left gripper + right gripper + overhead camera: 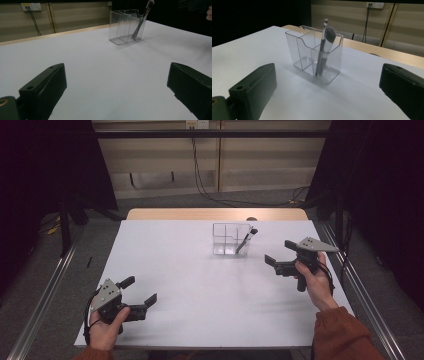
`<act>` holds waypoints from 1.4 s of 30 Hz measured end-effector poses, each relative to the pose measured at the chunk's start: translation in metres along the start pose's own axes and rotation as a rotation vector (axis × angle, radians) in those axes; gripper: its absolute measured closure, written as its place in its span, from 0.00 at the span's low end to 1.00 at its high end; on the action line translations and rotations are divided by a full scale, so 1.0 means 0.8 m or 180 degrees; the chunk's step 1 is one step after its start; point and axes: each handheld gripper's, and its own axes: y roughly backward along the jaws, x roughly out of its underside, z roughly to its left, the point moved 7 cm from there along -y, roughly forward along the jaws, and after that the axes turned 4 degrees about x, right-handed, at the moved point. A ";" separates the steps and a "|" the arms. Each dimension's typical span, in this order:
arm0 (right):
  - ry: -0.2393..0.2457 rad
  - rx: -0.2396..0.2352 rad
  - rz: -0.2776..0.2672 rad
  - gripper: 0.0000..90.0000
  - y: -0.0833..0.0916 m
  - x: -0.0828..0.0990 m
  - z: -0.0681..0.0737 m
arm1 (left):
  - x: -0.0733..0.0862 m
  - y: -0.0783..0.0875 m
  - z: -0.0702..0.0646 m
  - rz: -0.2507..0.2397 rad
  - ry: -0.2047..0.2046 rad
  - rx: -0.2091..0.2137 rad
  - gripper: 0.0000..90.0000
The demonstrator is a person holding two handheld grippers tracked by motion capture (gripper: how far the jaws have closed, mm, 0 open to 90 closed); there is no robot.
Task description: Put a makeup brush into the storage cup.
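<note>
Clear organizer [231, 239], frame centre, holding two brushes [324, 50]; left gripper [140, 290] and right gripper [280, 252] spread, empty; brush bases blurred.

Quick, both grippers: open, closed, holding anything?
Left gripper: open, holding nothing, low over the table.
Right gripper: open, holding nothing, beside the clear organizer.

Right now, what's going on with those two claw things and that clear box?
Left gripper open, empty, near table edge. Right gripper open, empty, beside the organizer. Two brushes stand in one compartment. Nothing in the way.
</note>
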 end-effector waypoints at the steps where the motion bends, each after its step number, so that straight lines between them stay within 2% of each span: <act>1: -0.0008 -0.0007 0.0000 0.01 0.003 0.002 0.000 | 0.000 0.000 0.000 0.0000 -0.0002 -0.0003 0.03; 7: -0.0056 0.0062 -0.0055 0.01 0.017 0.015 -0.001 | 0.000 0.001 -0.001 -0.0001 -0.0001 -0.0010 0.03; 15: -0.0051 0.0043 -0.0051 0.01 0.033 0.031 0.010 | 0.000 0.002 -0.002 -0.0018 -0.0005 -0.0011 0.03; 26: -0.0089 0.0104 -0.0046 0.01 0.058 0.051 0.009 | 0.001 0.003 -0.004 -0.0002 -0.0011 -0.0021 0.03; 42: -0.0113 0.0140 -0.0064 0.01 0.086 0.068 0.011 | 0.004 0.007 -0.006 0.0013 -0.0018 -0.0025 0.03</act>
